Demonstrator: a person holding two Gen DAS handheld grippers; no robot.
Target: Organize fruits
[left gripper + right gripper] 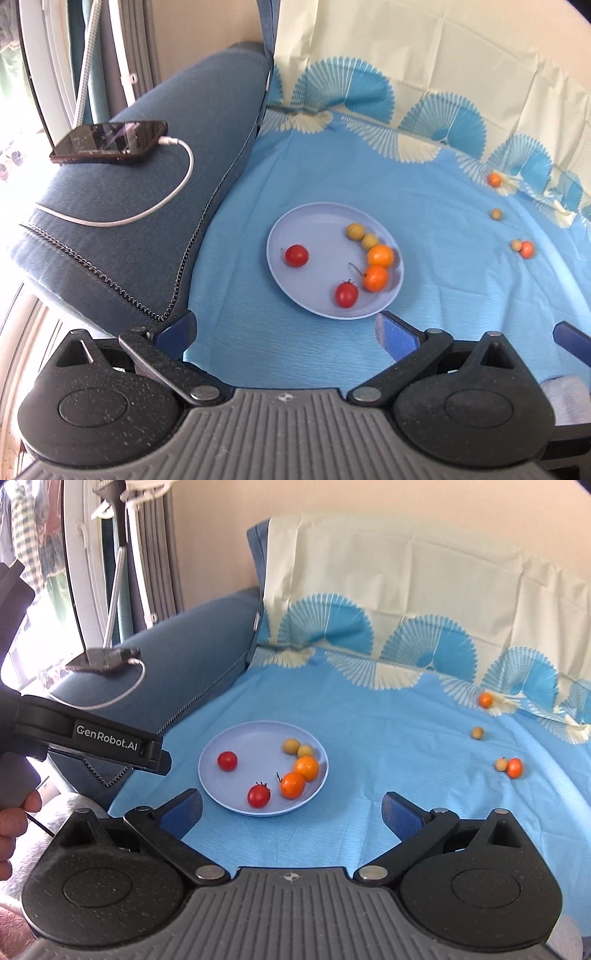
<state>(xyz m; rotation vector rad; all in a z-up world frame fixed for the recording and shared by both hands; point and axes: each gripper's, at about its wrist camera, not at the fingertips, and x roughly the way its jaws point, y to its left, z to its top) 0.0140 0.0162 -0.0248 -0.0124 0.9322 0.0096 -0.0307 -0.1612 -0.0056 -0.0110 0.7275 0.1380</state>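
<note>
A: What is sitting in the middle of the scene?

B: A pale blue plate is resting on a light blue cloth spread over a sofa. On it are lying two red tomatoes, two orange fruits touching each other, and two small yellow-green fruits just beyond them.

A: Is any fruit lying off the plate?

B: Yes. Far to the right, on the cloth, an orange fruit is sitting by the fan pattern, a small tan one is lying nearer, and nearer still a tan one is touching a red-orange one.

A: What are the grippers doing?

B: The left gripper is hovering near the plate's near edge, its jaws spread wide and holding nothing. The right gripper is hanging likewise, wide apart and empty, just near of the plate.

A: Anything else?

B: A phone is charging on the blue sofa arm at the left, its white cable looping toward us.
</note>
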